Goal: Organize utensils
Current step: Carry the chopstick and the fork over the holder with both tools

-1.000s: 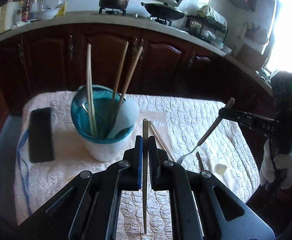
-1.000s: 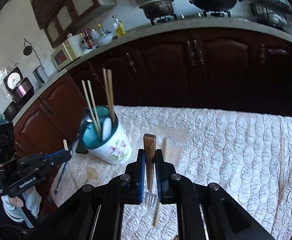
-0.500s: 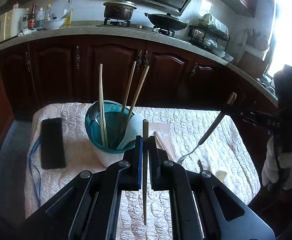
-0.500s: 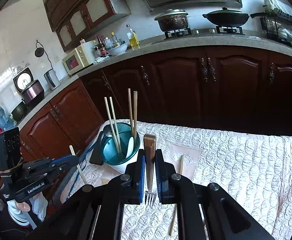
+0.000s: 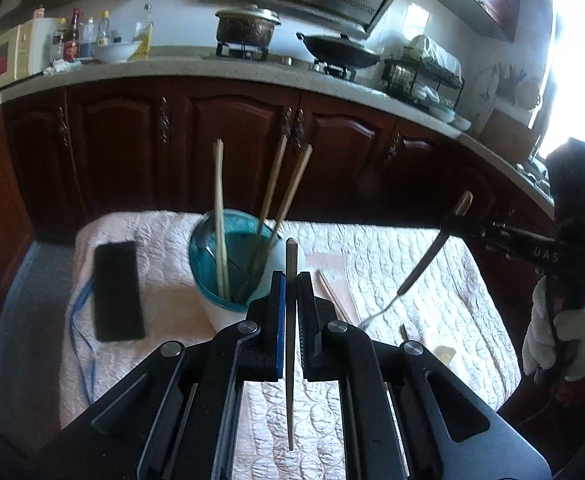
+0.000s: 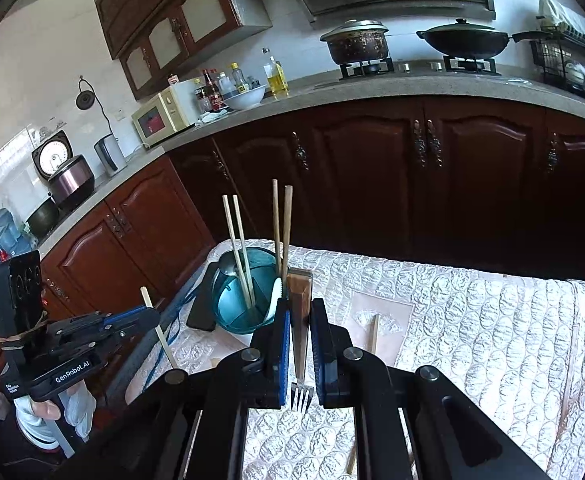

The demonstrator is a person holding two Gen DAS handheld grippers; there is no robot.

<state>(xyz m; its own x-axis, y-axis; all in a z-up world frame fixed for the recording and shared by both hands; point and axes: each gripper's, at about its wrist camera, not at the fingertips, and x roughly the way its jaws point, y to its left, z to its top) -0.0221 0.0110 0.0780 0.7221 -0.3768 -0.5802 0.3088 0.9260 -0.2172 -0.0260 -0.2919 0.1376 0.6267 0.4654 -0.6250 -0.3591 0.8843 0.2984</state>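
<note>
Chopstick clamped in left gripper, fork in right gripper, above quilted table

- You have raised your left gripper with its chopstick; the utensil cup now sits lower and farther off in the left wrist view, and more of the kitchen counter shows.
- You have lifted your right gripper and the fork off the quilted cloth; its tines now hang clear, well above it.
- From the right, the cup has gone from left of the fork to just behind your left finger.
</note>
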